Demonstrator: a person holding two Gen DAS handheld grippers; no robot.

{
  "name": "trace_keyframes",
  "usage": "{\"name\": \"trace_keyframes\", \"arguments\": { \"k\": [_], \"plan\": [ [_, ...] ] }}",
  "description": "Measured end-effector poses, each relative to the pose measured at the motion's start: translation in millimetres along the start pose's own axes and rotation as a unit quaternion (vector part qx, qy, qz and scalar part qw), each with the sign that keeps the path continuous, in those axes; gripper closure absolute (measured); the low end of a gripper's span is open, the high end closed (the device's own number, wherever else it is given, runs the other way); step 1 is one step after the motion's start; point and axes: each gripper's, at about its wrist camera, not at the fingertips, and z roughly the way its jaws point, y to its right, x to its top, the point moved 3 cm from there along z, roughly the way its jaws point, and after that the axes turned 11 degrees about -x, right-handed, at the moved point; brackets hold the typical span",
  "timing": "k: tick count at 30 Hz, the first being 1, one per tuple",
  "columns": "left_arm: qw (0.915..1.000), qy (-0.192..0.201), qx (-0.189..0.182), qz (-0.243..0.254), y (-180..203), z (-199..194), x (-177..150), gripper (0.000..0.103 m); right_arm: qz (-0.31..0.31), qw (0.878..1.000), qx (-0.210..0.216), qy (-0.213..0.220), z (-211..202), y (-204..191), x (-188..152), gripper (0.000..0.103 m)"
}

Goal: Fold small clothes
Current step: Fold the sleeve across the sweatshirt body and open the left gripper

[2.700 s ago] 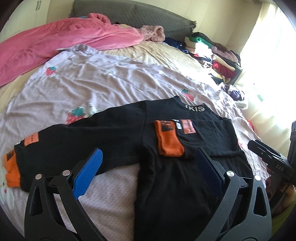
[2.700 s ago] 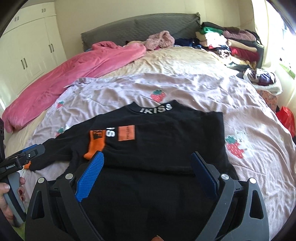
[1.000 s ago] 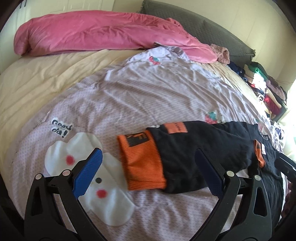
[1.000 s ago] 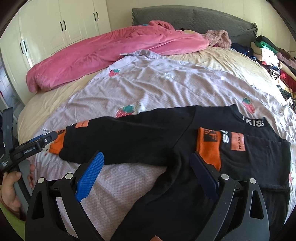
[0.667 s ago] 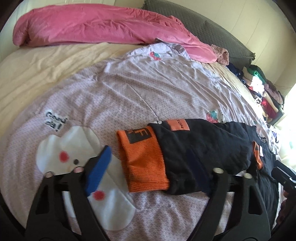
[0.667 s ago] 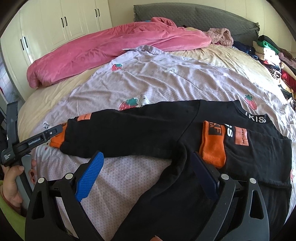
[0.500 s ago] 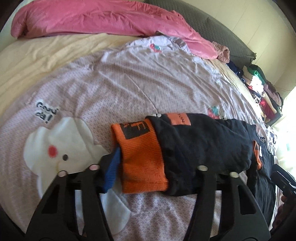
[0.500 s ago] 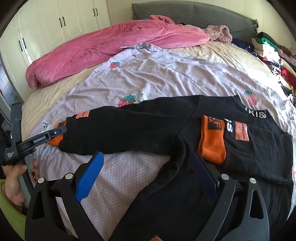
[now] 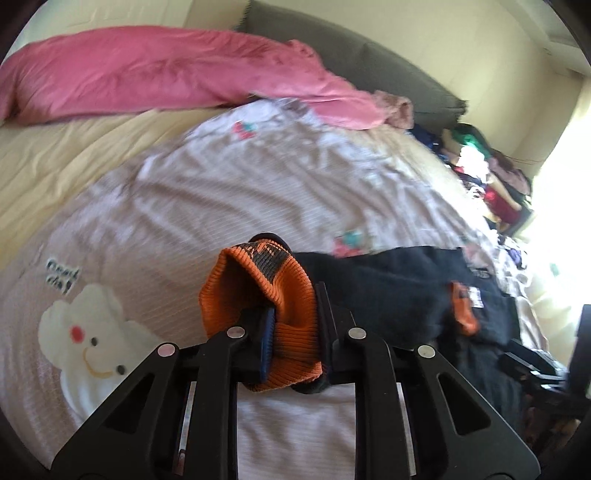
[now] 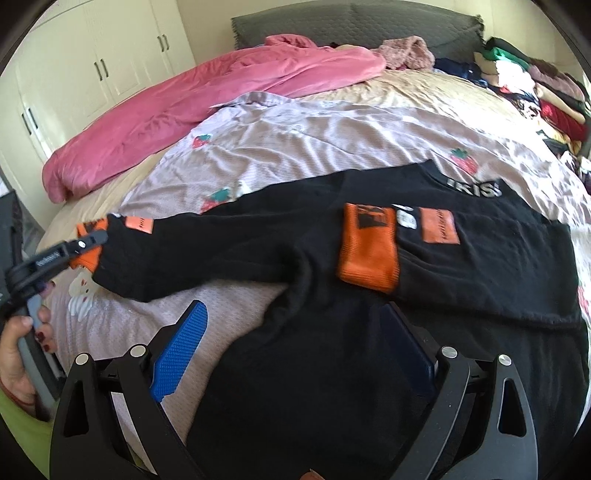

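A small black sweater (image 10: 332, 314) with orange cuffs lies on the lilac sheet (image 10: 295, 147). One sleeve is folded across its chest, its orange cuff (image 10: 369, 247) lying flat. The other sleeve (image 10: 207, 243) stretches out to the left. My left gripper (image 9: 291, 328) is shut on that sleeve's orange cuff (image 9: 266, 288), lifted slightly off the sheet; it also shows in the right wrist view (image 10: 85, 240). My right gripper (image 10: 295, 354) is open and empty above the sweater's lower body.
A pink duvet (image 10: 207, 96) lies across the far side of the bed. Stacked folded clothes (image 10: 535, 85) sit at the far right by the grey headboard (image 10: 351, 18). White wardrobe doors (image 10: 92, 62) stand at the left. The sheet has a white bear print (image 9: 92, 332).
My left gripper moved onto the outstretched sleeve's orange cuff, shut on it and raised it off the sheet. My right gripper stayed open over the sweater's body.
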Motion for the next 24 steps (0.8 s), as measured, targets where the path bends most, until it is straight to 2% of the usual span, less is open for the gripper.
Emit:
{"name": "trace_keyframes", "arguments": {
  "k": [3,13,20,24],
  "plan": [
    [0.9996,0.001,-0.024,0.016,29,-2,6,0.091,0.017,1.0,-0.006,0.003,-6,21,-4,0.009],
    [0.9957,-0.015,-0.063,0.067,109,13,5,0.092,0.083,0.996,-0.025,0.028,-32,96,-13,0.009],
    [0.987,-0.042,-0.081,0.132,173,30,-12,0.092,0.121,0.992,-0.029,0.037,-47,136,-27,0.009],
    [0.9823,-0.064,-0.094,0.149,199,45,-25,0.092,0.133,0.99,-0.035,0.041,-56,153,-35,0.009]
  ]
}}
